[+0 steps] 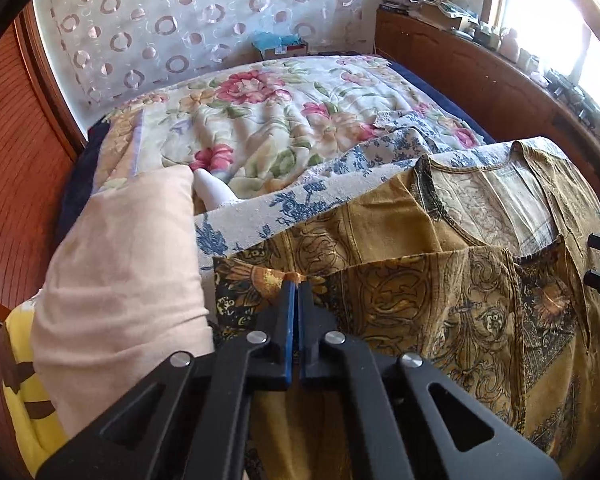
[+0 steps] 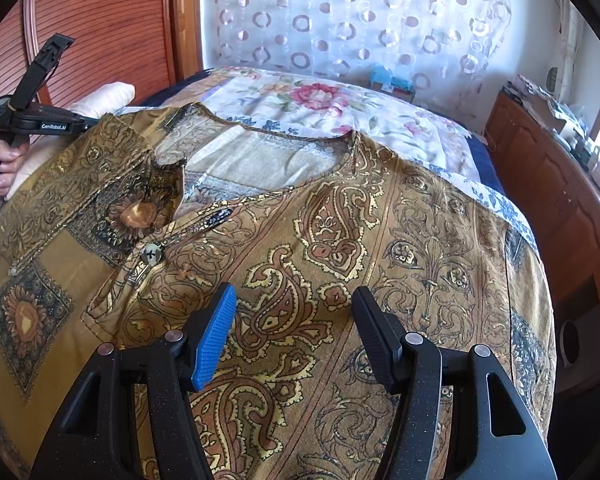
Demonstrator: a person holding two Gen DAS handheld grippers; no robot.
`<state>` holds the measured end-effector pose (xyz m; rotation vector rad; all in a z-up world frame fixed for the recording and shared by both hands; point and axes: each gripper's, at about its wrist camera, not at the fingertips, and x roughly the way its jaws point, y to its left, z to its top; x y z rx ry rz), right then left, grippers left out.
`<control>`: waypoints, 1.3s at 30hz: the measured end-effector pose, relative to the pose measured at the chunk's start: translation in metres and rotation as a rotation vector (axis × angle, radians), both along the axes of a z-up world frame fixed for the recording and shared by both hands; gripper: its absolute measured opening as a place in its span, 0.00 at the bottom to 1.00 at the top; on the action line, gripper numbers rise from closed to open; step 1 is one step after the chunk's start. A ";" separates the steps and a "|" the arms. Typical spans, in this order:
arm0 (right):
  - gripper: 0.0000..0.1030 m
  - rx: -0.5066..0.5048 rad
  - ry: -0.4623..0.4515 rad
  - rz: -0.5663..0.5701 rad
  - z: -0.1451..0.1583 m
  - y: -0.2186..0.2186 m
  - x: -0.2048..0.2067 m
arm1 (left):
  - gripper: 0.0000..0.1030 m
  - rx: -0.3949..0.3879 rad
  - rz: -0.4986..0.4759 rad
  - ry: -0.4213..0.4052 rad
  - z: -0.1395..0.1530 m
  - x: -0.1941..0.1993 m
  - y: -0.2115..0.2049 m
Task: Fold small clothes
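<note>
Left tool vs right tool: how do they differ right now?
The left tool is shut, its tips pinching the folded edge of the mustard patterned shirt; the right tool stands open over the shirt front, gripping nothing. The left tool sits at the shirt's edge beside a pink pillow; the right tool sits over the shirt's middle, just past its button. Both point down at the same shirt on the bed.

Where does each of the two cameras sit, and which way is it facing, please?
Left wrist: on the left gripper, looking down across the bed; its shut jaws pinch the mustard shirt edge.
Right wrist: on the right gripper, open above the shirt; a hand shows far left.
Shared: shirt, floral bedspread, circle-patterned curtain.
</note>
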<state>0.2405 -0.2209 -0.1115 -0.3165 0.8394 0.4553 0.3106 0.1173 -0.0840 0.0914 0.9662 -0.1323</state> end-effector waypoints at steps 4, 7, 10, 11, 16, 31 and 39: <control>0.60 -0.004 -0.003 0.000 0.000 0.002 -0.001 | 0.00 0.022 0.044 -0.073 0.019 -0.011 0.012; 0.60 -0.004 -0.003 0.000 0.000 0.000 0.002 | 0.00 0.024 0.094 -0.129 0.040 -0.020 0.032; 0.60 -0.005 -0.004 0.000 0.000 0.001 0.002 | 0.00 0.038 0.137 -0.144 0.049 -0.023 0.053; 0.60 -0.005 -0.005 0.000 0.000 0.001 0.001 | 0.00 0.042 0.152 -0.143 0.049 -0.025 0.060; 0.60 -0.009 -0.007 0.000 0.001 0.000 0.001 | 0.00 0.029 0.170 -0.126 0.039 -0.028 0.072; 0.63 0.007 0.010 -0.009 0.000 -0.003 0.004 | 0.60 -0.047 0.096 -0.262 0.068 -0.081 0.031; 0.66 -0.008 -0.001 -0.016 0.000 -0.002 0.005 | 0.65 -0.124 0.036 -0.232 0.056 -0.124 -0.018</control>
